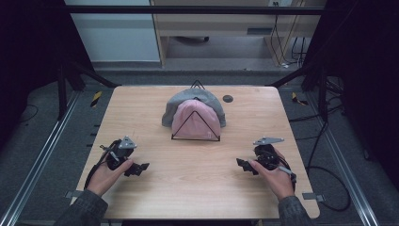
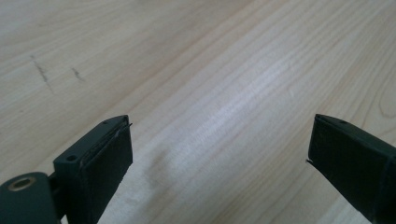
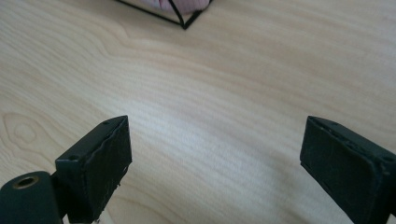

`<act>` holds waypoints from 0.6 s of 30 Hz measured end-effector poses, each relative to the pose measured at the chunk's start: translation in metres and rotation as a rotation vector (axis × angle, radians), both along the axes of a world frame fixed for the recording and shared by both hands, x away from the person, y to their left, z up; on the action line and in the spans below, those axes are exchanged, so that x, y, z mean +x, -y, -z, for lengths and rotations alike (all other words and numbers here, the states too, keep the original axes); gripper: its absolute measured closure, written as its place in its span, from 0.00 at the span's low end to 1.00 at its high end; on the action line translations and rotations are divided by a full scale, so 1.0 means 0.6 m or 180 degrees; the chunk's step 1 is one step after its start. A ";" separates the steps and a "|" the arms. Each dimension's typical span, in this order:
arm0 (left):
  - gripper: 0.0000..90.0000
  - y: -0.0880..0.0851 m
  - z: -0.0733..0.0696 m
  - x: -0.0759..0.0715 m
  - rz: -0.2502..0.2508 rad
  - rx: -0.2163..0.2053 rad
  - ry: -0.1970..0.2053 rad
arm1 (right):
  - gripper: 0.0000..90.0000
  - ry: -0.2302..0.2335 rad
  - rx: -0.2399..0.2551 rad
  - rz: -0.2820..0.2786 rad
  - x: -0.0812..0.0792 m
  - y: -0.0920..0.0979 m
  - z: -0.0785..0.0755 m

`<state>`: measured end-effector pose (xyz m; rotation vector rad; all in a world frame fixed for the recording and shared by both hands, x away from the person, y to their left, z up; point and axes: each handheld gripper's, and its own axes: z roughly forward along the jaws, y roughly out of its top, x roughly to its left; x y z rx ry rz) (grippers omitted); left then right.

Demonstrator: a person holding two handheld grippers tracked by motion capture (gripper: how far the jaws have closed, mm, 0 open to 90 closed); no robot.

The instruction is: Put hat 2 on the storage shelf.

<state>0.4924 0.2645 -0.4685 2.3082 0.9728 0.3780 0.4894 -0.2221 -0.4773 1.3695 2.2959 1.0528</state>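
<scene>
Clearly soft and light to handle, judging by the knit look: pink hat (image 1: pixel 196 120) draped over a black wire stand (image 1: pixel 195 139) at the far middle of the surface (image 1: pixel 188 193), with a grey hat (image 1: pixel 188 96) tucked behind it and partly covered. Likely to sag, stretch and fold once lifted; not fragile, not slippery, little weight to fight. Best to pinch a fold of fabric near the lower band at one side, clear of the wire, then peel up and forward so as not to drag the light stand along or pull the grey hat with it. Could well want a second pinch on the opposite side to keep the cloth from snagging on the triangle's peak. Left tongs (image 1: pixel 137 168) spread wide and holding nothing, low at the front left of the surface, well apart from the hats. Right tongs (image 1: pixel 243 165) likewise spread and empty at the front right, pointed toward the stand's near corner, seen at the top of the right gripper view.
</scene>
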 end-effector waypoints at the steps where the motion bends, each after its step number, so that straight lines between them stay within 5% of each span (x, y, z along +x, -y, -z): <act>1: 0.06 0.000 0.004 -0.002 0.0019 0.0017 -0.0022 | 0.10 -0.0019 0.0008 -0.0001 -0.002 0.002 0.004; 10: 0.06 0.006 0.031 0.000 0.0011 0.0148 -0.0142 | 0.10 -0.0152 -0.0026 0.0078 -0.005 0.013 0.036; 18: 0.01 0.005 0.041 0.003 0.0019 0.0191 -0.0203 | 0.05 0.0044 -0.0131 0.0130 -0.011 0.004 0.046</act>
